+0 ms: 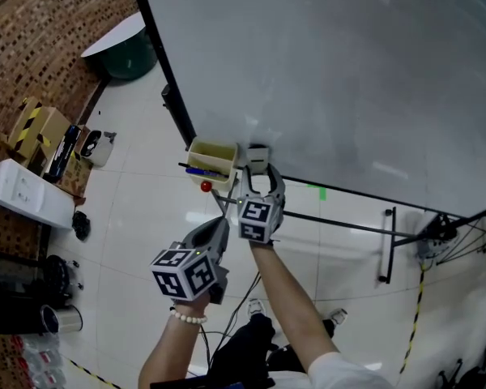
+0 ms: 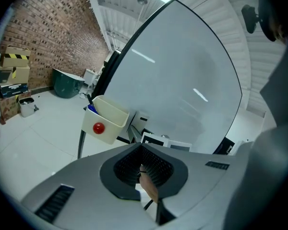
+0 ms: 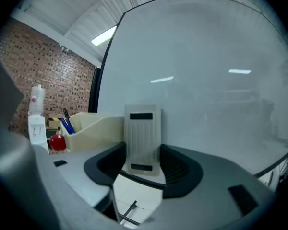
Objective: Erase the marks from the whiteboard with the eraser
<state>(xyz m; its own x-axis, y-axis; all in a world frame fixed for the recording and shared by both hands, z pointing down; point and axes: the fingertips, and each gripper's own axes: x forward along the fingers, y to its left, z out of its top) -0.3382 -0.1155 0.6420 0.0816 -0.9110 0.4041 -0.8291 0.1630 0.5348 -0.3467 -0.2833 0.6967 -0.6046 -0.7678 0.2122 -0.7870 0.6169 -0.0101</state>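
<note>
**A:** Nearest us is the left gripper (image 2: pixel 145 169), held back below the whiteboard (image 1: pixel 348 71). Its jaws are drawn together on nothing, and only our own right forearm (image 1: pixel 296 298) shows past them.

**B:** And the right gripper (image 3: pixel 143 164)?

**A:** It's up at the whiteboard's lower left edge, clamped on the eraser (image 3: pixel 142 133). The eraser stands upright against the whiteboard, just beside the cream pen holder (image 1: pixel 213 156) with its blue pens (image 3: pixel 67 123) and red ball (image 1: pixel 206 186). The pads seem to press both long sides, though the wide lens makes that contact hard to swear to.

**B:** So where do we wipe?

**A:** We can't make out any clear marks. There are only faint grey smears toward the middle and right of the whiteboard, so we'd head there first.

**B:** How do we do it well?

**A:** We hold only the eraser's lower half, so it could pivot if we push hard. We should keep its face flat on the whiteboard with steady, even pressure. Long overlapping strokes should start away from the pen holder, so we don't knock it. The left gripper should keep low and clear of the sweep.
</note>
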